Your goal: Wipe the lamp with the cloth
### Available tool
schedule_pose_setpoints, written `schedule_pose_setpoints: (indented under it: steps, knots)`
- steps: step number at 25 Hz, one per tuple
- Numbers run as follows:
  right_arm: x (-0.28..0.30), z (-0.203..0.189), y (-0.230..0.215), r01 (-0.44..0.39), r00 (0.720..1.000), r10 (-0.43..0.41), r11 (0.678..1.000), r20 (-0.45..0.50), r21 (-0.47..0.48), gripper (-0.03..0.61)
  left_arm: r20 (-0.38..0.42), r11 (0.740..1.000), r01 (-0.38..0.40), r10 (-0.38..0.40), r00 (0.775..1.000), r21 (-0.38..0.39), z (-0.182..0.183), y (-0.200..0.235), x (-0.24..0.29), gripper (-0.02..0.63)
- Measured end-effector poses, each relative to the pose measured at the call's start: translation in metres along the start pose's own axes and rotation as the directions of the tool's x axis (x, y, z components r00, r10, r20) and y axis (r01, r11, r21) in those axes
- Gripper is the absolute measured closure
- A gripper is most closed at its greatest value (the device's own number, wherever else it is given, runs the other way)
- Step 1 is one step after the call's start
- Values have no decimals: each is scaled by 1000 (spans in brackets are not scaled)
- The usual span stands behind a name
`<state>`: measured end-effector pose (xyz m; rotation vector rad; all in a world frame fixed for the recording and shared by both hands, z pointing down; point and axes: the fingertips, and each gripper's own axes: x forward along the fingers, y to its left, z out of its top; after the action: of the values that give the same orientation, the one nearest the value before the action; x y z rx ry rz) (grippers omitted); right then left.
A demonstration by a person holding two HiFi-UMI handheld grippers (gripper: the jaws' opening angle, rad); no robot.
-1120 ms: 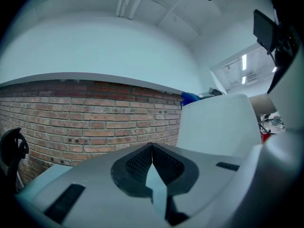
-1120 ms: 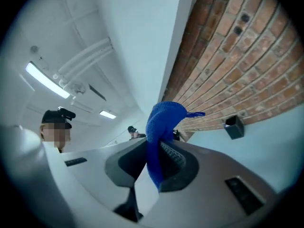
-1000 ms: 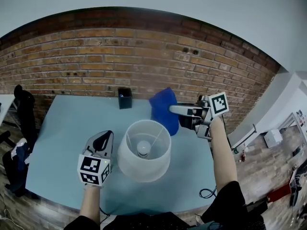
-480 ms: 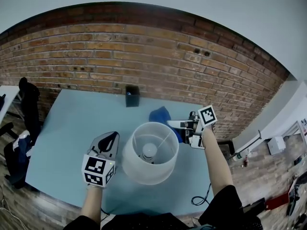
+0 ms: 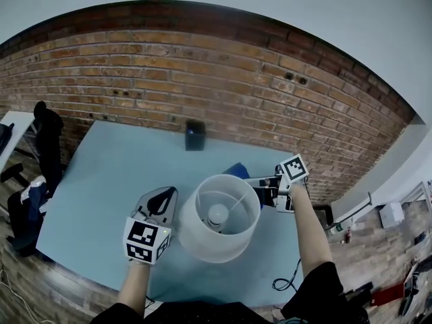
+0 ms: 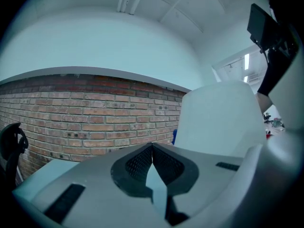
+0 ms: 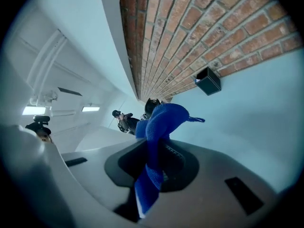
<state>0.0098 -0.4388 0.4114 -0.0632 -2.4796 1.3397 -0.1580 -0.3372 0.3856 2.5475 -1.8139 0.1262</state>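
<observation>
Right gripper view only, gripper (image 7: 154,148) clamping cloth (image 7: 164,118)

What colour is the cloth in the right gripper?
Bright blue; the cloth shows best in the right gripper view.

A pale blue rectangular table (image 5: 101,181) is set against a red brick wall (image 5: 169,79), with a small black box (image 5: 195,135) placed at its far edge. Brown plank flooring (image 5: 27,292) is seen around it.

even, cool indoor light with soft shadows; strong fisheye bending, dark vignetted corners, and ceiling fixtures glowing in the right gripper view.
</observation>
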Motion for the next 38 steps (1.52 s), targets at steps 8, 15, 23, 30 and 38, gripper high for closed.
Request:
schedule_pose_setpoints:
  steps: [8, 15, 23, 30, 38]
  knots:
    - [38, 86, 144, -285, 954, 237, 905, -182, -317, 518, 13, 1000, -24, 24, 1000, -4, 5, 10, -4, 603]
    - [110, 44, 145, -373, 821, 190, 892, -538, -254, 518, 7, 999, -34, 34, 999, -21, 1, 7, -8, 604]
    - [150, 13, 68, -270, 783, 139, 954, -606, -131, 518, -10, 996, -69, 69, 998, -48, -12, 14, -12, 604]
    - [144, 24, 35, -90, 827, -14, 984, -563, -157, 518, -24, 997, -59, 58, 998, -51, -18, 16, -16, 603]
    - [117, 60, 180, -213, 840, -115, 829, -531, -516, 518, -2, 996, -77, 77, 997, -53, -6, 26, -20, 603]
